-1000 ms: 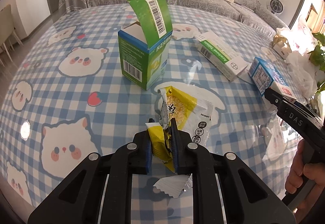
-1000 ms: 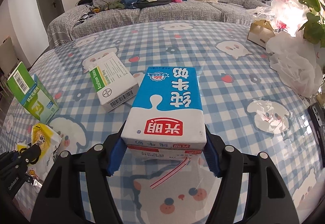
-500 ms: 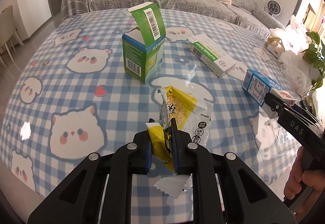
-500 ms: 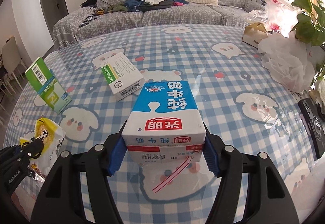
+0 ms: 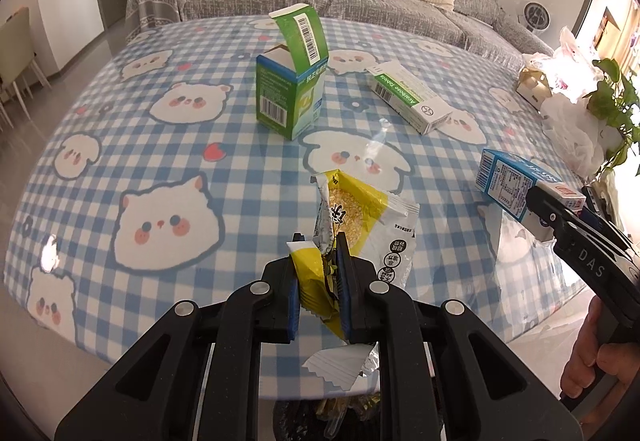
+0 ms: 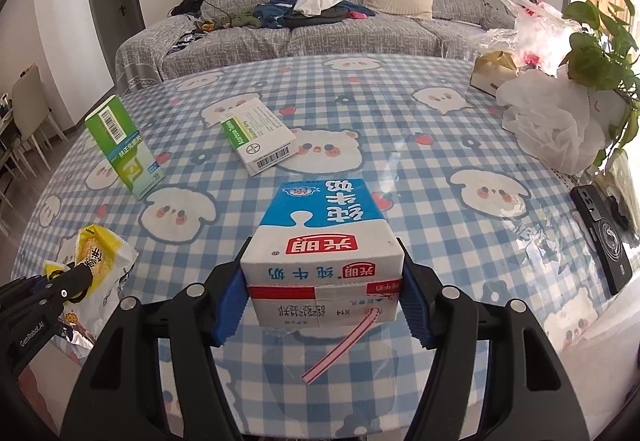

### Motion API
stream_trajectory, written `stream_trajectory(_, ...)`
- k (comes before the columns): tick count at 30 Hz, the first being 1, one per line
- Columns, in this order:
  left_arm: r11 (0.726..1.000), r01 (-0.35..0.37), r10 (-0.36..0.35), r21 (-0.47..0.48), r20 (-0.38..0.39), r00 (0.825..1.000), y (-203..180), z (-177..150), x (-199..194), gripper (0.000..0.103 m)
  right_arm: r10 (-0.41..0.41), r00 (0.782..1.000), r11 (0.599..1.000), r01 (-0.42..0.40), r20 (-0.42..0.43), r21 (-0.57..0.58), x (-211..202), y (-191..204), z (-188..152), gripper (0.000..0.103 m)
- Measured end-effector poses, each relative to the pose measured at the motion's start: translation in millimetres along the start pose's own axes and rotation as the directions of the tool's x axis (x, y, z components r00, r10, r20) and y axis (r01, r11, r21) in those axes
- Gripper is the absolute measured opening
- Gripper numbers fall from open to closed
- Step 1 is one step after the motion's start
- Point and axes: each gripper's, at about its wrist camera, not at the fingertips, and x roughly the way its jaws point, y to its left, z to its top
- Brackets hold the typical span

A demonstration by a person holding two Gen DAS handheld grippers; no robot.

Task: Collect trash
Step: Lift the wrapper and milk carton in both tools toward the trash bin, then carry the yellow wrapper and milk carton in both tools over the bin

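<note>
My left gripper (image 5: 318,273) is shut on a yellow and white snack wrapper (image 5: 360,217), held above the table's near edge; the wrapper also shows in the right wrist view (image 6: 100,257). My right gripper (image 6: 322,293) is shut on a blue and white milk carton (image 6: 324,229) with a pink straw, lifted off the table; the carton also shows in the left wrist view (image 5: 516,181). An open green box (image 5: 292,97) stands upright mid-table. A flat white and green medicine box (image 5: 412,101) lies beyond it.
The round table has a blue checked cloth (image 5: 140,145). White plastic bags (image 6: 552,121), a small cardboard box (image 6: 492,73) and a plant (image 6: 600,41) sit at the right edge. A black phone (image 6: 604,237) lies near it. A dark bin (image 5: 344,417) is below the table edge. A grey sofa (image 6: 320,21) stands behind.
Both grippers have pulled back and up from the table with their items. The table's near edge and the floor now show below them.
</note>
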Motion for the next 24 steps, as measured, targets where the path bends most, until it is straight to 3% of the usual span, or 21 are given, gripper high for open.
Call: stream_trajectory(24, 1.000, -0.016, 0.016, 0.003, 0.011, 1.000, -14, -49, -39, 0.014, 0.015, 0.999, 1.000, -0.014, 0.043, -0.015, -69, -6, -46, 0.062)
